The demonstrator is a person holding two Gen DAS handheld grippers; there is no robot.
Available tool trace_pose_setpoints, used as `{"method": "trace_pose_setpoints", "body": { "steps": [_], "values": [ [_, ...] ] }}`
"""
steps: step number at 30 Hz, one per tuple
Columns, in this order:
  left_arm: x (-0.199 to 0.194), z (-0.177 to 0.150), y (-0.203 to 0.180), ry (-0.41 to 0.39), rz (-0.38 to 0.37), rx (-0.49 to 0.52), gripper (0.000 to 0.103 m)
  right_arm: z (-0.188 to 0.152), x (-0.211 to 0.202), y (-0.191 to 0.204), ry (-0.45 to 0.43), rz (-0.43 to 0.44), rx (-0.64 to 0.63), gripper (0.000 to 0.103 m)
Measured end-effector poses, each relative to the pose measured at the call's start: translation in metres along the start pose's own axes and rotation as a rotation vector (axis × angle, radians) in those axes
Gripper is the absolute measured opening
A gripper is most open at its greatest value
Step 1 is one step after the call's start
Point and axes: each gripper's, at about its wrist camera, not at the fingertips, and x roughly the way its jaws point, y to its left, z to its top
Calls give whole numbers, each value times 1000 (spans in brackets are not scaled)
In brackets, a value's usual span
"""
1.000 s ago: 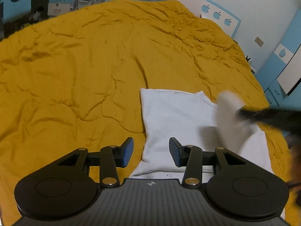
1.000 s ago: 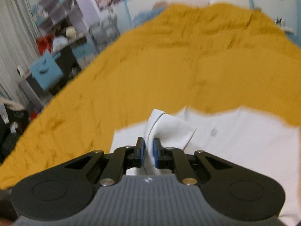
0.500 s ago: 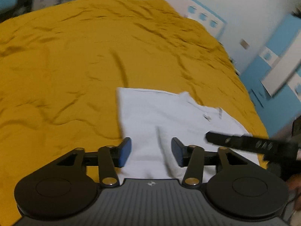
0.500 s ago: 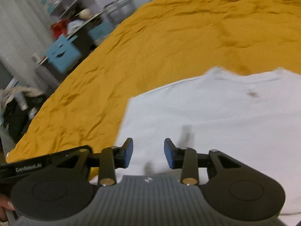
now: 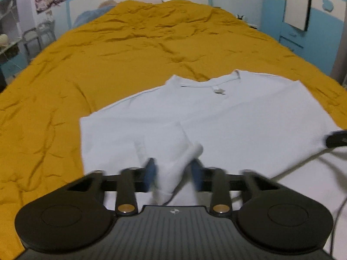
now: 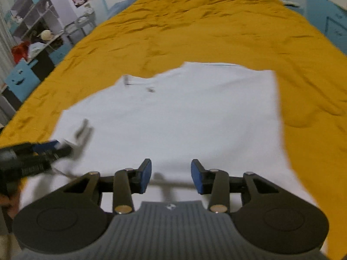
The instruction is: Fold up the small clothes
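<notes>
A white T-shirt (image 5: 227,117) lies flat on the mustard-yellow bedspread (image 5: 130,49), collar toward the far end. A fold of its cloth (image 5: 173,158), the left sleeve, stands up between the fingers of my left gripper (image 5: 173,173), which are blurred and partly closed around it. In the right wrist view the shirt (image 6: 184,112) fills the middle. My right gripper (image 6: 171,177) is open and empty just above the shirt's near part. The left gripper also shows there at the left edge (image 6: 52,149), blurred, with white cloth at its tips.
The bedspread (image 6: 216,21) reaches far beyond the shirt. Shelves and a blue box (image 6: 19,78) stand left of the bed. Blue cabinets (image 5: 303,32) stand on its right. The right gripper's tip (image 5: 336,138) shows at the right edge in the left wrist view.
My right gripper let go of the folded sleeve and opened. My left gripper swung to face the collar and is closing on the left sleeve fold, still moving.
</notes>
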Motion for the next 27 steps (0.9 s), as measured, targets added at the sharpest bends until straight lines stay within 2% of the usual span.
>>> {"method": "trace_pose_setpoints", "body": {
  "steps": [2,3,6,8,11,14,16,21,25,27],
  "values": [
    [-8,-2,10,-21,0,-64,11,-10,-11,-18,-9,-35,0,40],
    [-11,-2,19,-33,-9,-111,10,-15,-15,-26,-12,-50,2,40],
    [-25,-7,47,-58,9,-264,10,-26,-28,-43,-24,-101,-4,47],
    [-30,-15,67,-54,34,-362,21,-35,-37,-55,-30,-151,-35,49],
    [-22,-26,88,0,28,-463,22,-45,-42,-65,-37,-192,-84,49],
    [-15,-30,94,18,-15,-503,23,-49,-42,-69,-40,-215,-144,47],
    [-13,-31,97,20,-23,-512,24,-49,-42,-68,-44,-249,-207,41],
    [-10,-33,99,24,-34,-511,24,-45,-41,-59,-48,-270,-299,39],
    [-11,-34,98,19,-38,-508,24,-51,-45,-36,-61,-249,-467,38],
    [-10,-33,98,16,-38,-510,23,-52,-41,-27,-63,-283,-548,38]
  ]
}}
